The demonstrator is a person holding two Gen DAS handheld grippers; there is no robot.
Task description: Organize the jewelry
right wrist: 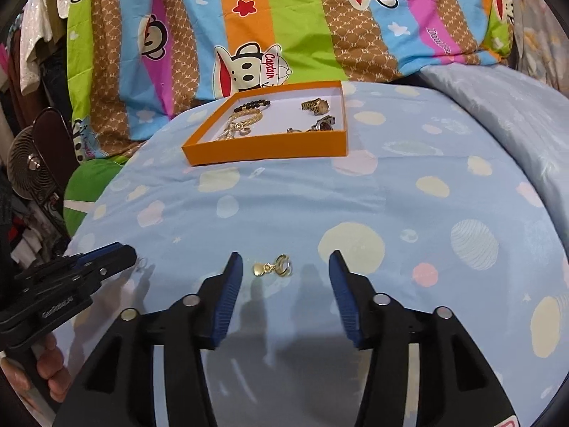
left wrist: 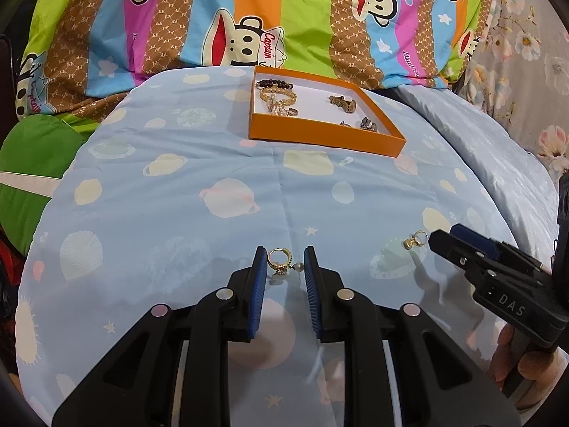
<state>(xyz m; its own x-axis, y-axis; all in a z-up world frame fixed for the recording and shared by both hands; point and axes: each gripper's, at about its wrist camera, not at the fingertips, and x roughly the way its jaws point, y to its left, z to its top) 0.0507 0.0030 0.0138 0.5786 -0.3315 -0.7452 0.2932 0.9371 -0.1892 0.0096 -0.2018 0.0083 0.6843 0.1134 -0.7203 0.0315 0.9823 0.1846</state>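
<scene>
A gold hoop earring with a pearl drop (left wrist: 281, 262) lies on the blue bedsheet between the open jaws of my left gripper (left wrist: 284, 254). A second gold earring with a heart charm (right wrist: 273, 267) lies between the wide-open jaws of my right gripper (right wrist: 284, 261); it also shows in the left wrist view (left wrist: 415, 240), just left of the right gripper (left wrist: 441, 241). The orange tray (left wrist: 320, 139) sits further back, holding a beaded bracelet (left wrist: 274, 84), a gold chain bracelet (left wrist: 278, 98) and watches (left wrist: 342, 103). The tray also shows in the right wrist view (right wrist: 263, 149).
A colourful striped monkey-print quilt (left wrist: 284, 17) is piled behind the tray. A green pillow (left wrist: 32, 163) lies at the left. A small fan (right wrist: 32, 167) and hanging clothes stand off the bed's left side. A pale blue blanket (right wrist: 498, 106) lies at the right.
</scene>
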